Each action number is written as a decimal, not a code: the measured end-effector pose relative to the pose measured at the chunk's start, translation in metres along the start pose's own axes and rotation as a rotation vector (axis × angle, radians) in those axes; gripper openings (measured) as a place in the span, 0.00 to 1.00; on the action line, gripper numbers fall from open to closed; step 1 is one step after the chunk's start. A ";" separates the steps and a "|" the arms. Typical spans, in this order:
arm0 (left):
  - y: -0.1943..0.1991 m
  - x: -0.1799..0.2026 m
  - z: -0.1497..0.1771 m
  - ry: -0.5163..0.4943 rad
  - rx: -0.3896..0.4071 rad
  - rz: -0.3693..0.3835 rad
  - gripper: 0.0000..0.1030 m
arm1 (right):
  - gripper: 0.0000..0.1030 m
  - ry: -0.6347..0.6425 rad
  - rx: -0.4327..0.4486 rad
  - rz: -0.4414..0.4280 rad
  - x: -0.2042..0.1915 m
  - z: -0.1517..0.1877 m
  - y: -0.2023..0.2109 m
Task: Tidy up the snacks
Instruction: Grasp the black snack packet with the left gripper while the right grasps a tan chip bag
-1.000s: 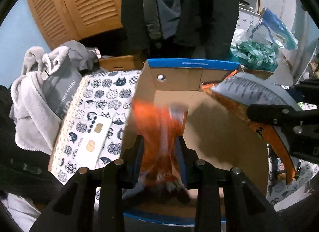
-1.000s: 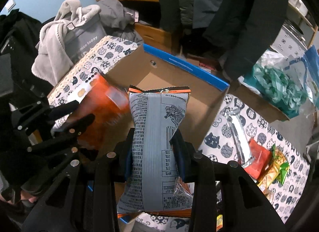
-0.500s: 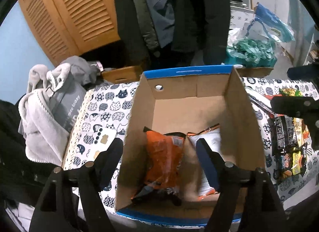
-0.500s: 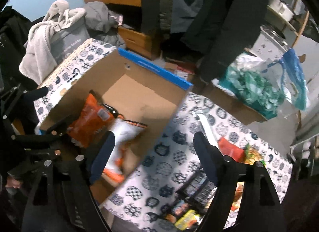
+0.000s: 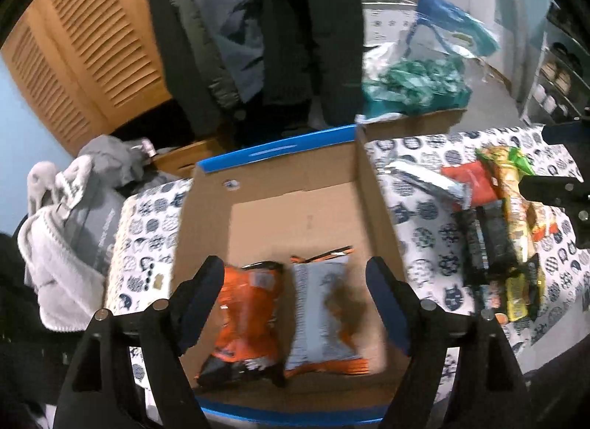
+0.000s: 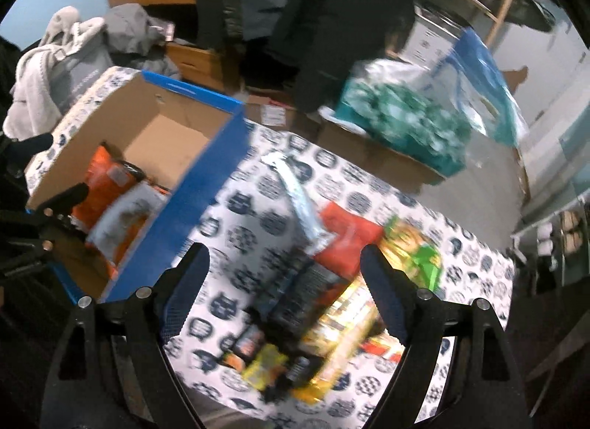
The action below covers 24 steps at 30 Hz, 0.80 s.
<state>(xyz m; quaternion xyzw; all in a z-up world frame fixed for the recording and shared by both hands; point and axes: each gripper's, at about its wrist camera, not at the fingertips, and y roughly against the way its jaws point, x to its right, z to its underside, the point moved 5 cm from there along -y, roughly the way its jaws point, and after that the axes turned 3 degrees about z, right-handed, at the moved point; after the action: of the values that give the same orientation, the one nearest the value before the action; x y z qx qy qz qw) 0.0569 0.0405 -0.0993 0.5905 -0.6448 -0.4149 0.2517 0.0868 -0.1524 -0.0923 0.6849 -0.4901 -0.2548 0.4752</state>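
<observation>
Two bags (image 5: pixel 284 314) lie side by side at the near end of the box (image 5: pixel 280 156), so sorting has begun. Most snacks (image 6: pixel 328 303) wait in a pile on the bench (image 6: pixel 243 207), right of the box. Both grippers, left (image 5: pixel 295 300) and right (image 6: pixel 284 289), hang empty, fingers wide. Blur hides the pile's labels.

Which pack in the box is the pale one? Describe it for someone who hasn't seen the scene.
Start at the blue-edged cardboard box on the cat-print tablecloth. Two snack bags lie side by side at its near end. The one you want is the grey-white bag on the right with fine print and orange end seams; its neighbour, the orange bag, is solid orange.
</observation>
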 end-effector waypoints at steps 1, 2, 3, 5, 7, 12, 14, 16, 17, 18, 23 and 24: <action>0.000 0.005 -0.002 -0.006 -0.003 0.009 0.78 | 0.80 -0.013 -0.003 0.003 0.007 0.004 0.000; -0.001 0.013 -0.005 -0.019 -0.007 0.018 0.78 | 0.80 -0.027 -0.009 0.006 0.016 0.008 -0.001; -0.002 0.020 -0.008 -0.034 -0.008 0.018 0.78 | 0.80 -0.038 -0.012 0.010 0.023 0.012 -0.002; -0.002 0.035 -0.013 -0.072 -0.003 0.006 0.78 | 0.81 -0.060 -0.020 0.022 0.041 0.021 -0.003; -0.002 0.047 -0.018 -0.105 -0.002 0.000 0.78 | 0.81 -0.076 -0.026 0.035 0.056 0.029 -0.006; -0.006 0.076 -0.031 -0.183 -0.033 0.014 0.78 | 0.81 -0.073 -0.072 0.051 0.091 0.048 -0.017; -0.008 0.085 -0.035 -0.198 -0.055 0.029 0.78 | 0.80 -0.089 -0.100 0.064 0.109 0.056 -0.022; -0.010 0.094 -0.040 -0.209 -0.074 0.050 0.78 | 0.81 -0.107 -0.111 0.056 0.120 0.061 -0.025; -0.012 0.097 -0.041 -0.211 -0.082 0.057 0.78 | 0.81 -0.116 -0.121 0.049 0.128 0.063 -0.027; -0.015 0.103 -0.044 -0.218 -0.098 0.068 0.78 | 0.81 -0.122 -0.130 0.048 0.133 0.066 -0.029; -0.031 0.133 -0.062 -0.259 -0.140 0.115 0.79 | 0.81 -0.136 -0.179 0.040 0.155 0.075 -0.044; -0.034 0.138 -0.066 -0.268 -0.138 0.123 0.79 | 0.81 -0.138 -0.184 0.038 0.157 0.076 -0.047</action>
<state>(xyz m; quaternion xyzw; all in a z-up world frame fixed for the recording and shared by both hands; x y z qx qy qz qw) 0.1048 -0.1080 -0.1153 0.4704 -0.6775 -0.5172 0.2286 0.1064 -0.3232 -0.1482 0.6098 -0.5092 -0.3362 0.5058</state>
